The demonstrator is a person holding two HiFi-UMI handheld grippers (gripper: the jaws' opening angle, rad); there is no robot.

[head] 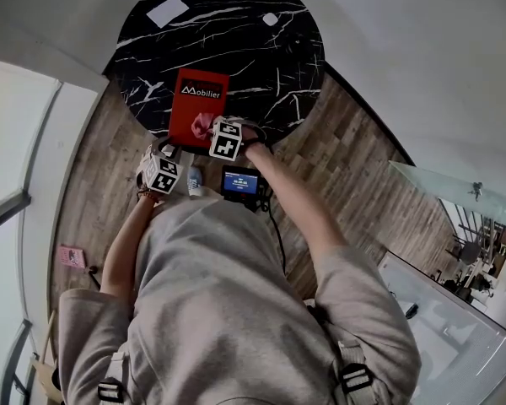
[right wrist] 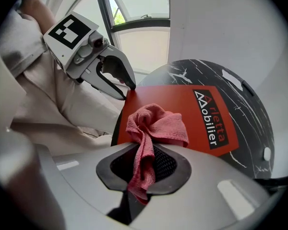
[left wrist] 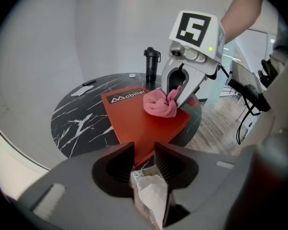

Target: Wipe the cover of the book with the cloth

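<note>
A red book point(head: 194, 108) with white lettering lies at the near edge of a round black marble table point(head: 261, 57). My right gripper point(head: 209, 129) is shut on a pink cloth point(right wrist: 156, 123), whose bunched end rests on the book's cover point(right wrist: 182, 107). In the left gripper view the cloth point(left wrist: 159, 103) sits on the near right part of the cover point(left wrist: 139, 123), under the right gripper point(left wrist: 177, 97). My left gripper point(left wrist: 144, 157) is shut on the book's near corner; the right gripper view shows its tips point(right wrist: 127, 91) at that corner. Something crumpled and white sits behind its jaws.
A white card point(head: 167, 11) and a small white object point(head: 270, 18) lie at the table's far side, and a black bottle point(left wrist: 152, 66) stands there too. A screen device point(head: 240, 182) hangs at my chest. Wood floor surrounds the table, with a glass surface point(head: 443, 188) at the right.
</note>
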